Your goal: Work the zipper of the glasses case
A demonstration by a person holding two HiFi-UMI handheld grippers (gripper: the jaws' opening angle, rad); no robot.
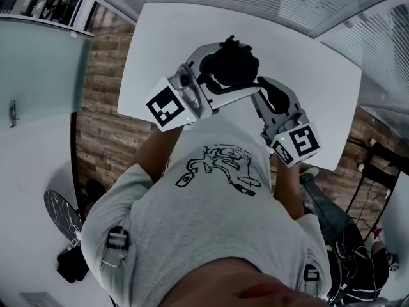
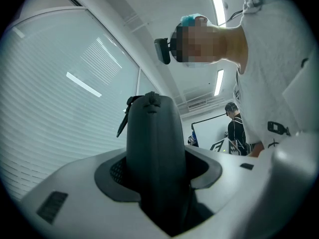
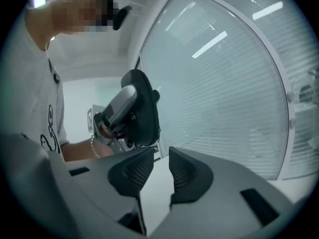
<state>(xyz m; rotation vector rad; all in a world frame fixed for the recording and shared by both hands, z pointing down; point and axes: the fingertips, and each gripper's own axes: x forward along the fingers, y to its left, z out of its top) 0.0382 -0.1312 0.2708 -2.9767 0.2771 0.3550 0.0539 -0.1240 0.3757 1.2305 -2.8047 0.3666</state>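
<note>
The black glasses case (image 1: 233,62) is held above the white table (image 1: 313,62), with my left gripper (image 1: 220,78) shut on it. In the left gripper view the case (image 2: 152,148) stands upright between the pads and fills the gap, and a thin dark zipper tab (image 2: 124,121) hangs at its upper left. My right gripper (image 1: 265,89) is just to the right of the case, apart from it. Its pads (image 3: 134,171) stand open with nothing between them. In the right gripper view the case (image 3: 144,108) shows ahead, clamped in the left gripper (image 3: 119,111).
The table's near edge lies under my hands, with wooden floor (image 1: 105,126) at the left. A frosted glass partition (image 1: 38,69) stands at the far left, and ribbed glass walls at the back. Another person (image 2: 235,126) stands far off.
</note>
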